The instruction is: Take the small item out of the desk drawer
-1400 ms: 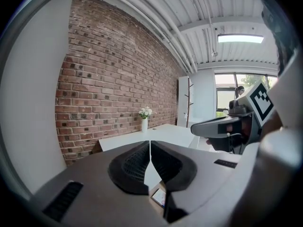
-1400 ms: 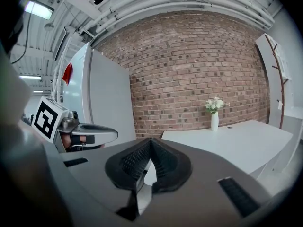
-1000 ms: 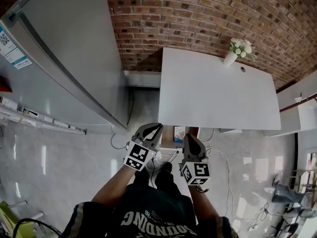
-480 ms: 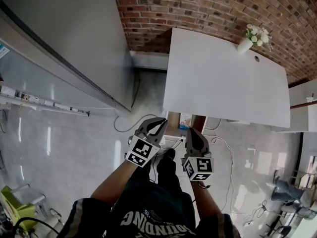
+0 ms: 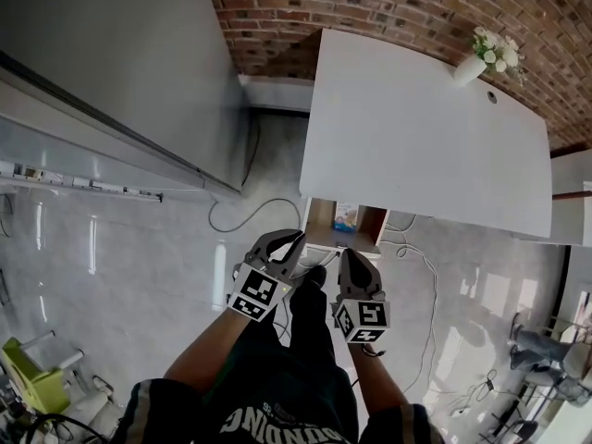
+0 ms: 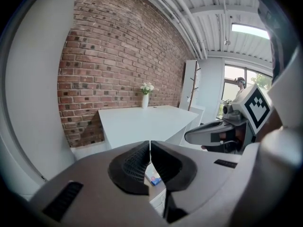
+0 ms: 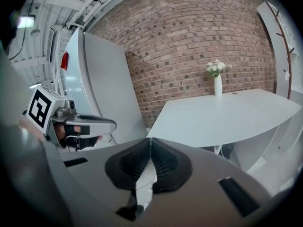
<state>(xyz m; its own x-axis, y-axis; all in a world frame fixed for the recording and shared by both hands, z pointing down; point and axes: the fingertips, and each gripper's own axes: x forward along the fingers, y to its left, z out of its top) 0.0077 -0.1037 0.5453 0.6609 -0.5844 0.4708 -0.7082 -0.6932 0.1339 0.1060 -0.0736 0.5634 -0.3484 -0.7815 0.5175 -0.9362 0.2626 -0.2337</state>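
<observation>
Change: the left gripper (image 5: 292,240) and the right gripper (image 5: 351,255) have been lowered; the drawer (image 5: 319,218), partly covered by them a second ago, is now seen clear ahead of the fingertips
Brick wall (image 5: 388,7): far beyond both pairs of fingers, behind the desk
Grey cabinet (image 5: 120,63): well off to the left of the left fingers
Desk (image 5: 425,137): white top, spread ahead of both pairs of fingers
Drawer: wood-sided, pulled open under the desk's near edge, just ahead of the fingertips, not touched
Left fingers (image 6: 135,162): pressed together, nothing held between them
Right fingers (image 7: 163,162): pressed together, nothing held between them
Vase (image 5: 470,70): white, flowers in it, set at the desk's far right corner, well apart from the fingers
Small item (image 5: 346,215): blue and white, lying in the drawer, ahead of the gap between the two grippers, untouched
</observation>
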